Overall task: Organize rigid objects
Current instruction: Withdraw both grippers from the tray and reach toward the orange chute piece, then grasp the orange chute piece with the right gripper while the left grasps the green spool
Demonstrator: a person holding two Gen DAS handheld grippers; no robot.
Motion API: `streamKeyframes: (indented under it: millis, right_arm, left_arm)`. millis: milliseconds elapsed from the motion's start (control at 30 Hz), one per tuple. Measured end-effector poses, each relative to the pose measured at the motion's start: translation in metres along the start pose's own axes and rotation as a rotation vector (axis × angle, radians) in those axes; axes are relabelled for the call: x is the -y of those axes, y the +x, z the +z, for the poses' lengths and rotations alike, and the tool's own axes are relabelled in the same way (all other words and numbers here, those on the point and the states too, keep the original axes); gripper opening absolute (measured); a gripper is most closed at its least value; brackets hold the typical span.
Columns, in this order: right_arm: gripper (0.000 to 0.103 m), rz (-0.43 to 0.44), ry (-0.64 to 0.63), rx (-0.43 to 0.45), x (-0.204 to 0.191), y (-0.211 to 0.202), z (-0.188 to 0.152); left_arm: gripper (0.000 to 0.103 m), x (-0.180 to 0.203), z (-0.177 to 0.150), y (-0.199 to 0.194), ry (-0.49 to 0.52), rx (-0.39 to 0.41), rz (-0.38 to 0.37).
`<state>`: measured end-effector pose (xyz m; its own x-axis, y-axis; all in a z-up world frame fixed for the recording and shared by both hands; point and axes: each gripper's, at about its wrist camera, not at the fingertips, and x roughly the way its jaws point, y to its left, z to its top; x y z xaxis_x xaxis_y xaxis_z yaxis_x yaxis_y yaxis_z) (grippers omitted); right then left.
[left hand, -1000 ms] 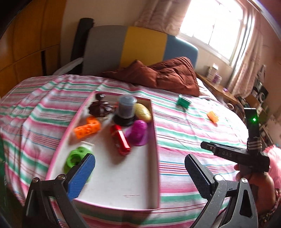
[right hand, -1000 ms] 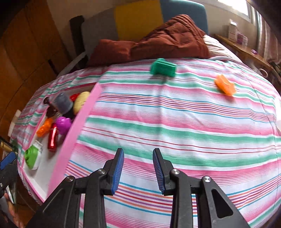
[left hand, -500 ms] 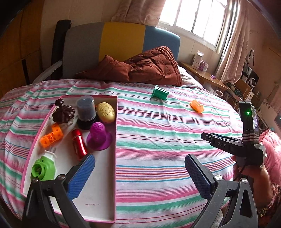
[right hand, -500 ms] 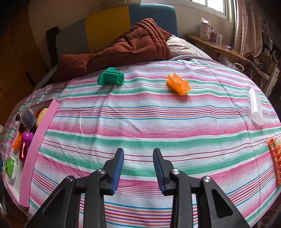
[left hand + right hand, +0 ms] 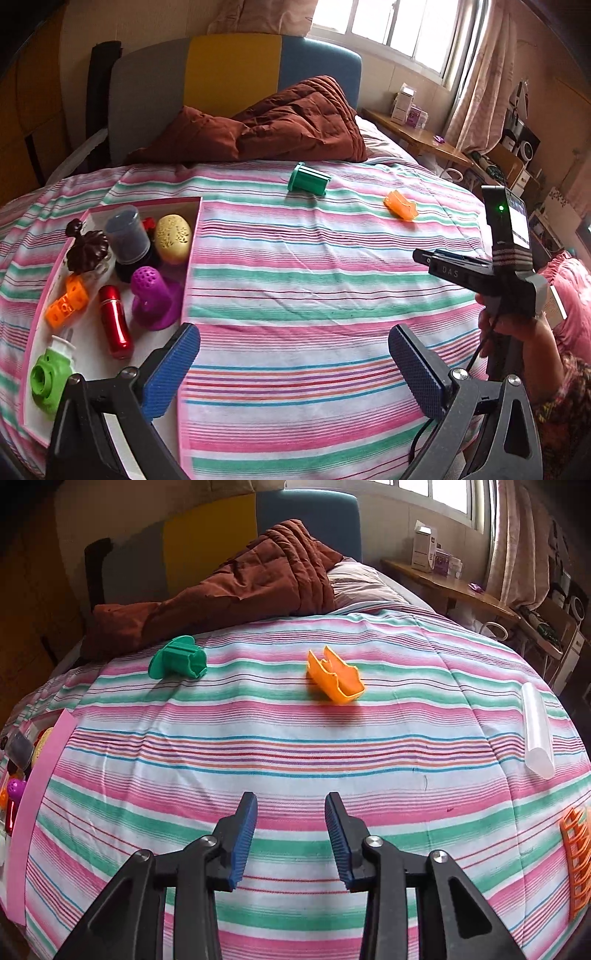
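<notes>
A pink-rimmed tray [image 5: 194,236] lies on the striped bed at the left and holds several small objects: a purple piece [image 5: 153,295], a red cylinder [image 5: 115,326], a green piece [image 5: 48,376], an orange block [image 5: 66,302], a yellow egg shape [image 5: 173,238]. A green spool-like part [image 5: 179,661] and an orange open part [image 5: 338,677] lie loose on the bed, far ahead of both grippers. My left gripper [image 5: 295,373] is open wide and empty near the tray's right edge. My right gripper [image 5: 291,834] is open and empty, pointing toward the orange part.
A clear tube [image 5: 537,731] and an orange grid piece [image 5: 578,860] lie at the bed's right side. A brown quilt [image 5: 280,125] is bunched by the headboard. A wooden side table [image 5: 454,587] stands right of the bed. The right gripper's body [image 5: 487,273] shows in the left view.
Both views have swung to the right, away from the tray. The green and orange parts now sit nearer the middle of the right wrist view. Both grippers stay open.
</notes>
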<state>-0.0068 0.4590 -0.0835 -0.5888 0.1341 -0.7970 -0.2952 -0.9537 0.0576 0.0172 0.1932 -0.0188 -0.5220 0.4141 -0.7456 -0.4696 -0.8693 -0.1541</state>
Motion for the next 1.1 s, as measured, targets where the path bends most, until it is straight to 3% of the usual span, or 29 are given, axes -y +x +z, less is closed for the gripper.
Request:
streamKeyframes:
  millis: [267,567,667,733,767,933,1100]
  right_arm:
    - [0.043,-0.029,-0.006,0.068,0.035,0.028,0.052]
    - [0.043,-0.04,-0.101,0.079,0.032,0.07,0.097]
    - [0.043,0.004,-0.045,0.055,0.039,0.083,0.098]
    - [0.037,0.017,-0.013,0.067,0.043,0.086,0.095]
    - [0.026,0.022,-0.007,0.061,0.044,0.088,0.093]
    - [0.026,0.032,0.015,0.062,0.044,0.079,0.086]
    - [0.026,0.038,0.085,0.055,0.048,0.062,0.06]
  left_arm:
    - [0.103,0.013,0.007,0.015,0.024,-0.022,-0.002]
    - [0.103,0.016,0.015,0.027,0.028,-0.046,0.014]
    - [0.103,0.017,0.021,0.032,0.032,-0.042,0.02]
    - [0.103,0.019,0.03,0.036,0.039,-0.031,0.029]
    - [0.103,0.02,0.035,0.039,0.041,-0.026,0.03]
    - [0.103,0.028,0.07,0.062,0.051,0.009,0.055]
    - [0.103,0.037,0.112,0.106,0.087,0.013,0.131]
